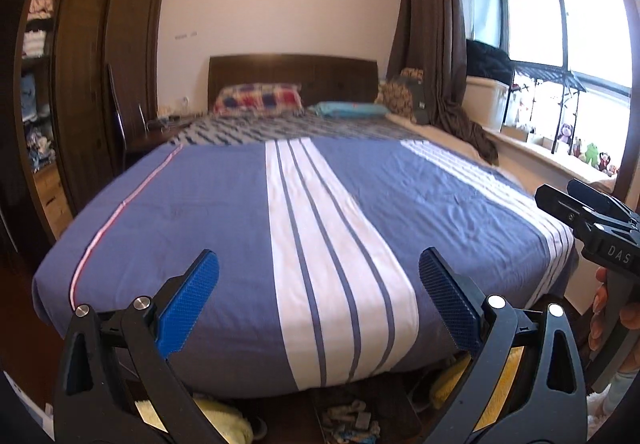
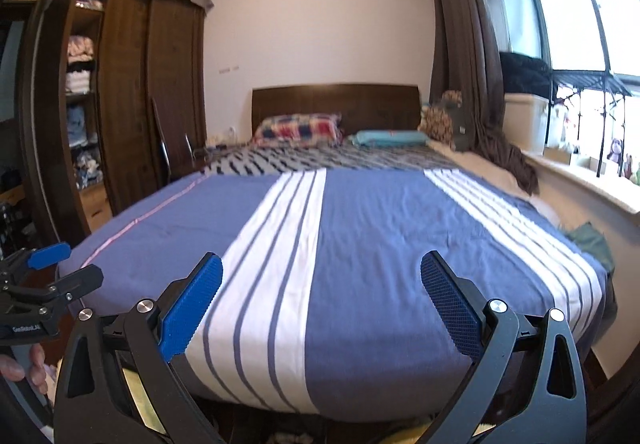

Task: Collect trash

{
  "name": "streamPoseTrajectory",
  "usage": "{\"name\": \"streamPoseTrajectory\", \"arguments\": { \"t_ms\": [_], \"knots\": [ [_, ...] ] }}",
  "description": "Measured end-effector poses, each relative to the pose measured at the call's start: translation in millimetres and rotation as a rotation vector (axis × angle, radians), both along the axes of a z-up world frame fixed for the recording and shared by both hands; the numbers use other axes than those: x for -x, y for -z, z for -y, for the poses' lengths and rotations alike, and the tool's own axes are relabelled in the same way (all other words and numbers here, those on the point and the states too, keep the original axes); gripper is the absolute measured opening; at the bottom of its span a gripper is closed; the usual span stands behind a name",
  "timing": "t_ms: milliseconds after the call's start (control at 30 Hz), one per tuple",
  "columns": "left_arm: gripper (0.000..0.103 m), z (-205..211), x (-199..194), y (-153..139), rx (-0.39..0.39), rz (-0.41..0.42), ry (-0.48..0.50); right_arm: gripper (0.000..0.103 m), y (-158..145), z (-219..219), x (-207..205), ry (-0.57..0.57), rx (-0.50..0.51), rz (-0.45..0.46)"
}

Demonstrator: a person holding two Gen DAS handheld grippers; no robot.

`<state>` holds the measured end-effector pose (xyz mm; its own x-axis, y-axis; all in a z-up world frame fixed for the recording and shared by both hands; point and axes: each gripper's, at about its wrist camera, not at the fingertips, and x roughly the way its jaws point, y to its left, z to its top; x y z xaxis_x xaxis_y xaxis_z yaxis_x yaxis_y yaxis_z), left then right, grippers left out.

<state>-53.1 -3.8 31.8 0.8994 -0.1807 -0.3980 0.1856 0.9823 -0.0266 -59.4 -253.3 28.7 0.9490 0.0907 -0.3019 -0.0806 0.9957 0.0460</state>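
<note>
My left gripper (image 1: 319, 298) is open and empty, held above the foot of a bed with a blue and white striped cover (image 1: 224, 228). My right gripper (image 2: 321, 300) is open and empty too, over the same cover (image 2: 372, 244). The right gripper also shows at the right edge of the left wrist view (image 1: 588, 220), and the left gripper at the left edge of the right wrist view (image 2: 48, 276). No trash shows on the bed. Small mixed items (image 1: 352, 420) lie on the floor under the bed's foot; I cannot tell what they are.
A dark wardrobe (image 1: 100, 64) with open shelves stands left. Two pillows (image 1: 260, 100) lie by the headboard (image 1: 292, 72). A window sill with toys (image 1: 588, 156) and a brown curtain (image 1: 432, 24) are right. A green cloth (image 2: 592, 240) lies at the bed's right edge.
</note>
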Motion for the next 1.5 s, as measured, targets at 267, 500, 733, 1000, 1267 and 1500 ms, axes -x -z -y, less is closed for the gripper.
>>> {"name": "streamPoseTrajectory", "arguments": {
  "t_ms": [267,500,733,1000,1267,1500],
  "knots": [
    [0.095,1.3,16.0,-8.4,0.004,0.051,-0.008,0.1,-11.4,-3.9,16.5,0.012,0.004,0.053],
    [0.095,-3.1,20.7,-5.5,0.007,0.052,-0.004,0.1,-10.8,-11.6,21.6,0.001,0.012,0.055],
    [0.095,-4.0,22.7,-7.3,0.008,0.056,-0.008,0.1,-10.8,-15.2,22.6,0.0,0.015,0.057],
    [0.095,-3.0,21.7,-9.5,0.007,0.062,-0.011,0.1,-11.8,-16.4,24.0,0.004,0.017,0.061],
    [0.095,-2.8,22.0,-10.4,0.006,0.064,-0.014,0.1,-12.1,-17.5,24.5,0.007,0.016,0.062],
    [0.095,-1.0,23.6,-10.5,0.001,0.067,-0.009,0.1,-14.2,-17.7,23.5,0.005,0.02,0.061]
  ]
}}
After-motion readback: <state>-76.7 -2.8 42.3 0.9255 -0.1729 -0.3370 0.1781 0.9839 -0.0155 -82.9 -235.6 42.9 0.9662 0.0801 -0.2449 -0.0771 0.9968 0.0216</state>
